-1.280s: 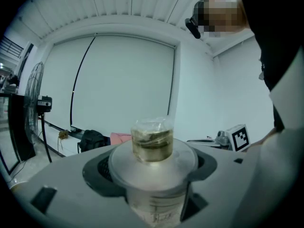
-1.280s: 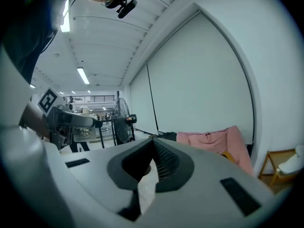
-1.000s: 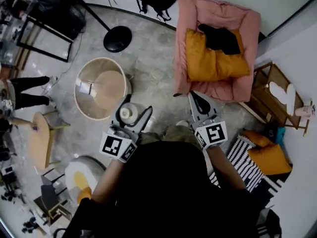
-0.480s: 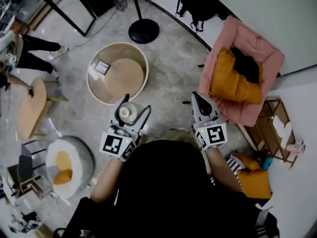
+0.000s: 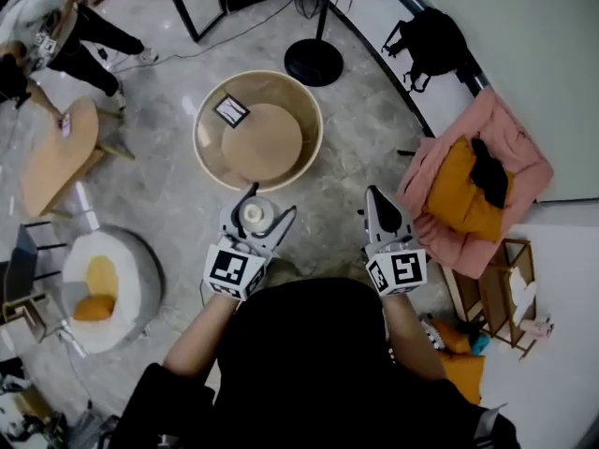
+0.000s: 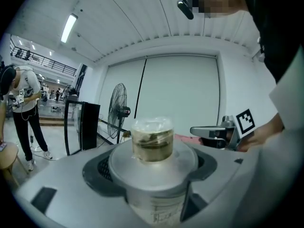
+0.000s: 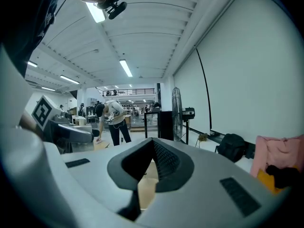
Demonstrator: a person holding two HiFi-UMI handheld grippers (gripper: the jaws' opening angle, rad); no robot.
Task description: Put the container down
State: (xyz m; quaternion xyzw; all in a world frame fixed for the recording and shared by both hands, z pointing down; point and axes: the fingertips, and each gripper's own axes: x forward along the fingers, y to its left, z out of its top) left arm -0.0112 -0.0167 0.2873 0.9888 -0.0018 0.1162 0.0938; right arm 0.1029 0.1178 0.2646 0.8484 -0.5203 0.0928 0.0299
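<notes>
While the left gripper (image 5: 266,207) fingers pinch the translucent lidded round plastic container (image 6: 153,163) by its sides — probably light, slick, spillable — the right gripper (image 5: 374,197) fingers are pressed together, empty.

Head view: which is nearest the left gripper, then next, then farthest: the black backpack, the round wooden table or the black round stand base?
1. round wooden table: just ahead of the left gripper, which holds the container.
2. black round stand base: beyond the table's far side.
3. black backpack: farthest, up on the right by the wall.
</notes>
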